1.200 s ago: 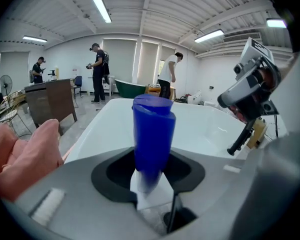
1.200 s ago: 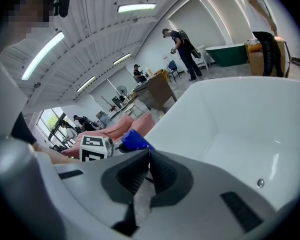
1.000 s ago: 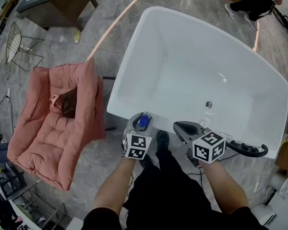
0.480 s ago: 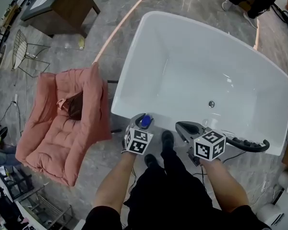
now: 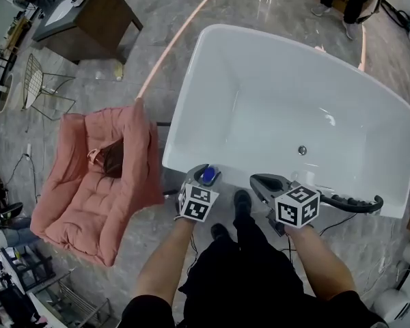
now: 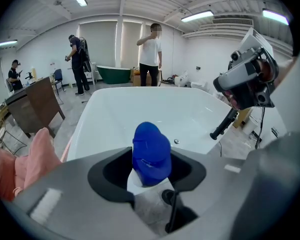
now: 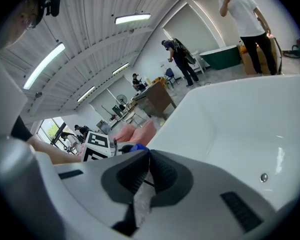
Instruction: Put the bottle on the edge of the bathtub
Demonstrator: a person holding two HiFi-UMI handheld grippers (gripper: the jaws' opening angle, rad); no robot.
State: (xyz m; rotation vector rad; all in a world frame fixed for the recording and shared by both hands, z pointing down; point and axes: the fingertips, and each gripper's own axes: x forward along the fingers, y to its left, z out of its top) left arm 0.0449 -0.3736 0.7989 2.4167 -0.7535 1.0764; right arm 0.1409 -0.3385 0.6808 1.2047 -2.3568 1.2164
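One bottle (image 6: pixel 151 153): blue cap, whitish body, lower part hidden by tongs, base contact unseen. At near edge of one white bathtub (image 5: pixel 212 101), toward left corner. Left tongs (image 5: pixel 205 175): jaws just been opening, bottle between them, released. Right tongs (image 7: pixel 147 171): clenched, empty, above same edge.

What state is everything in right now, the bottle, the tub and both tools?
Bottle: upright, blue cap on, at the tub's near rim.
Left tool: jaws have just been opening, wide apart, bottle between them but not squeezed.
Right tool: shut, empty.
Tub: empty inside.
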